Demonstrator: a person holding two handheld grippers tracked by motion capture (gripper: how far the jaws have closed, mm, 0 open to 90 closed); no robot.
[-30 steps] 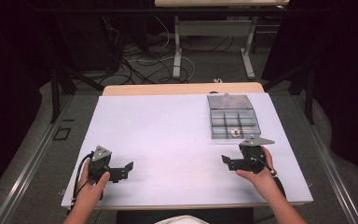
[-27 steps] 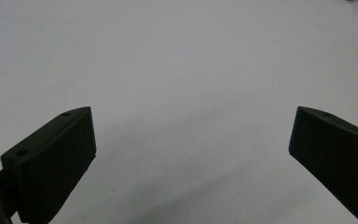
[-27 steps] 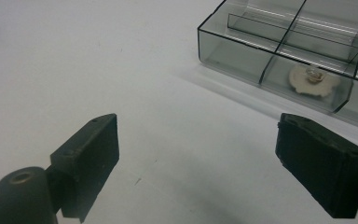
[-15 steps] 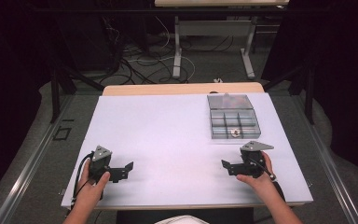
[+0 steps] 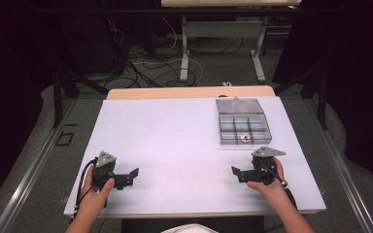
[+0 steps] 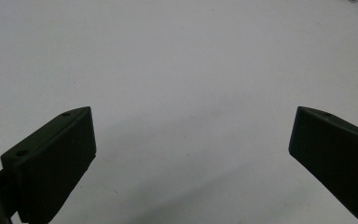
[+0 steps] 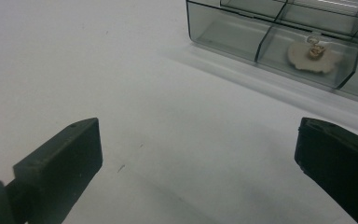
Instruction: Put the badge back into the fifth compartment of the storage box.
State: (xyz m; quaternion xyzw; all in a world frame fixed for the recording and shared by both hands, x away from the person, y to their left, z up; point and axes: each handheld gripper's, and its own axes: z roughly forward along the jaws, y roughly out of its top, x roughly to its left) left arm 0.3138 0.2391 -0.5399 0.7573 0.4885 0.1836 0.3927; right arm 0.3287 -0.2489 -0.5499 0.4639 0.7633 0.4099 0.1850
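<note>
**Both grippers idle, box untouched**

The left gripper (image 5: 132, 174) and right gripper (image 5: 237, 172) rest near the table's (image 5: 175, 141) front edge, jaws spread, holding nothing. The divided clear box (image 5: 243, 127) sits toward the far right corner (a small pale piece (image 7: 313, 55) in its front middle compartment). Likely a pre-reach pause; next, the right gripper must approach the box.

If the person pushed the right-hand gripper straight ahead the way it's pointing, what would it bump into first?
Judging by its own camera, the right gripper, jaws wide open, faces bare white table, with the clear compartment box ahead and off to one side. It would likely slide over bare table first; whether one jaw clips the box's corner is hard to judge.
</note>
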